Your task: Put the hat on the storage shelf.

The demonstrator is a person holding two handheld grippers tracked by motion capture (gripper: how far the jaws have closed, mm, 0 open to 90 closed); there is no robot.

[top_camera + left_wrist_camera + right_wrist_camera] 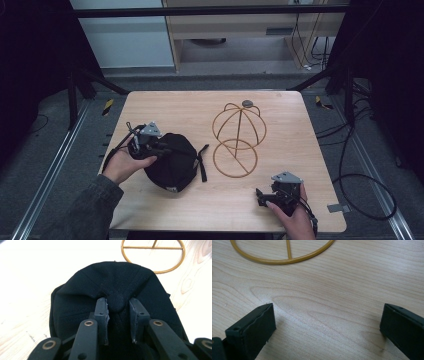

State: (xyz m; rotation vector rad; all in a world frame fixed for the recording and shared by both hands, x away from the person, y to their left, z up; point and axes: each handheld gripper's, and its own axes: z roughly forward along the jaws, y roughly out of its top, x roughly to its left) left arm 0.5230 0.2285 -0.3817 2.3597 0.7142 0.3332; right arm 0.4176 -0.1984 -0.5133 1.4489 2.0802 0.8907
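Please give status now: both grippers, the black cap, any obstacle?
Left gripper shut on black fabric cap, pinching its top button. Right gripper open, empty, over wooden table. Gold wire hat stand beside cap; nothing between.

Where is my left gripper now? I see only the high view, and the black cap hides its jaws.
Observer: The left gripper is closed on the button on top of the black cap.
Operator: And the right gripper, does it hold something?
Observer: No. The right gripper stands wide open over the bare table.
Operator: What lies ahead of it?
Observer: The base ring of the gold wire stand.
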